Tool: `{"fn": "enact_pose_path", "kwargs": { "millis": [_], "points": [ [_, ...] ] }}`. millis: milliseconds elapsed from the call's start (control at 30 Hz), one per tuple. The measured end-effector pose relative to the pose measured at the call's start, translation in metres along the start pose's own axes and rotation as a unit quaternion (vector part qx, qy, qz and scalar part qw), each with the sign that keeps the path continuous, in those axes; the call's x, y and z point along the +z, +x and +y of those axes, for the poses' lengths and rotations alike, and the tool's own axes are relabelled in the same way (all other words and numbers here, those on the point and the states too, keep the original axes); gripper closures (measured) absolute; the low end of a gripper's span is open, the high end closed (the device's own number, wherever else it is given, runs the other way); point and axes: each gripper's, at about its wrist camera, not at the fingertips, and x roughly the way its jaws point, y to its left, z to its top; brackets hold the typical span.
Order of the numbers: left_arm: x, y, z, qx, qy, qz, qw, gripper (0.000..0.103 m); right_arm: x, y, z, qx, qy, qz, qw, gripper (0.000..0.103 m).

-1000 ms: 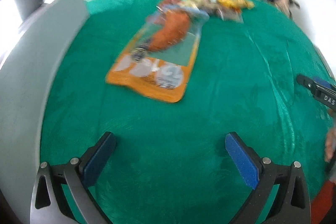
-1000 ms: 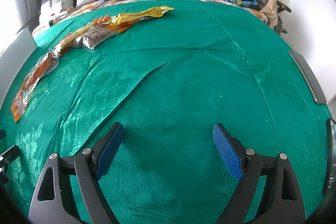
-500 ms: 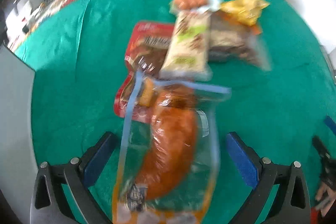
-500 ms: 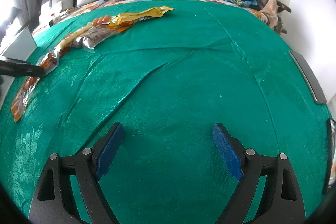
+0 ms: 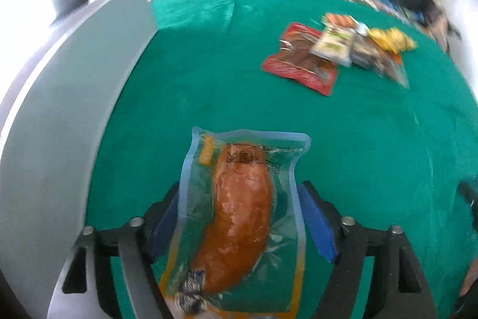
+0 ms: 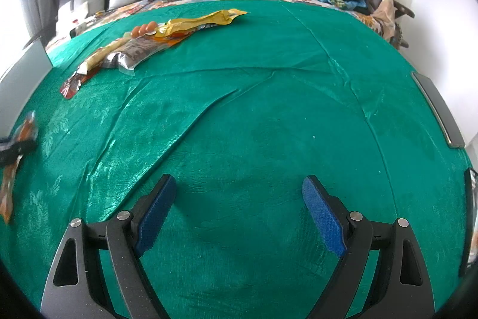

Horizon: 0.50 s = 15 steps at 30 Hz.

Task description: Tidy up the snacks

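One sausage pack (image 5: 236,226) sits clamped, seemingly, in my left hand-held gripper (image 5: 239,217); right hand-held gripper (image 6: 239,211) gapes, idle. Next: carry it to the pile (image 5: 337,50).

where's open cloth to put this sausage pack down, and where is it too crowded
The green cloth lies bare ahead of the open right gripper, out to the grey panel at the right edge. A bare strip also runs between the sausage pack in the left gripper and the grey board. It is crowded at the far-left snack pile.
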Motion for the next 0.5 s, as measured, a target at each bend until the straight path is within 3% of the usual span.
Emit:
{"fn": "enact_pose_path", "kwargs": {
  "millis": [67,133,200,500],
  "points": [
    [0.001,0.004,0.006,-0.009,-0.013,-0.012,0.9998,0.008,0.0,0.0,0.0,0.0,0.0,0.0,1.0,0.014],
    [0.001,0.011,0.004,0.003,0.009,-0.019,0.9998,0.0,0.0,0.0,0.0,0.0,0.0,0.0,1.0,0.014],
    [-0.002,0.011,0.005,-0.005,0.014,-0.046,0.9988,0.0,0.0,0.0,0.0,0.0,0.0,0.0,1.0,0.014],
    [-0.005,0.01,0.006,-0.008,0.015,-0.049,0.9986,0.0,0.0,0.0,0.0,0.0,0.0,0.0,1.0,0.014]
  ]
}}
